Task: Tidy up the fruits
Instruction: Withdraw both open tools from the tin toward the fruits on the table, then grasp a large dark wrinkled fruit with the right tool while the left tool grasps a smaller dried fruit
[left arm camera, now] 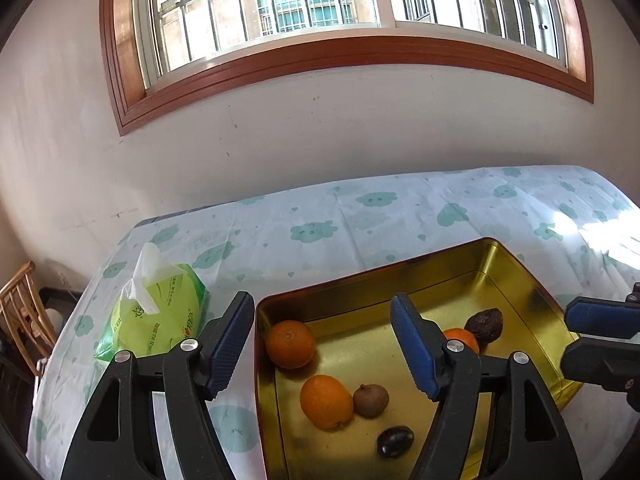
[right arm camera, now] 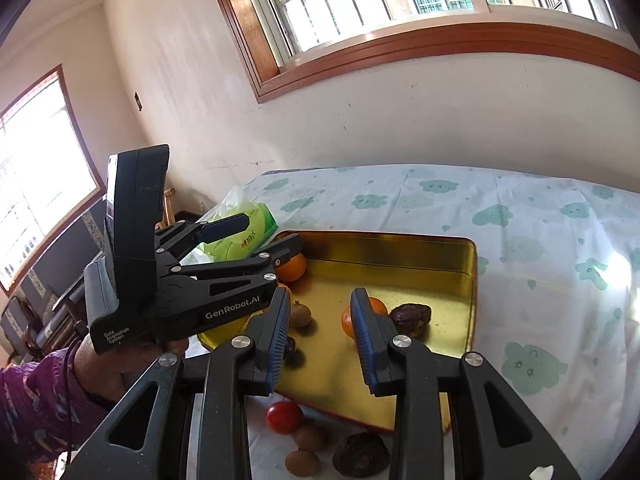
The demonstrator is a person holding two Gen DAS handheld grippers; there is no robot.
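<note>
A gold metal tray [left arm camera: 440, 280] [right arm camera: 400, 246] lies on the clouded tablecloth. It holds three oranges [left arm camera: 290, 344] [left arm camera: 326, 400] [left arm camera: 462, 338], a small brown fruit [left arm camera: 371, 400], a dark plum [left arm camera: 395, 442] and a dark wrinkled fruit [left arm camera: 485, 324] [right arm camera: 411, 317]. My left gripper [left arm camera: 322, 344] is open and empty above the tray's left part; it also shows in the right wrist view [right arm camera: 260, 232]. My right gripper [right arm camera: 320, 340] is open and empty above the tray's near edge. Outside the tray, near me, lie a red tomato [right arm camera: 284, 417], two small brown fruits [right arm camera: 310, 438] [right arm camera: 302, 462] and a dark wrinkled fruit [right arm camera: 362, 458].
A green tissue pack [left arm camera: 160, 320] [right arm camera: 244, 236] lies on the table left of the tray. The table stands against a wall under a window [left arm camera: 320, 20]. A wooden chair [left arm camera: 24, 312] is off the table's left end.
</note>
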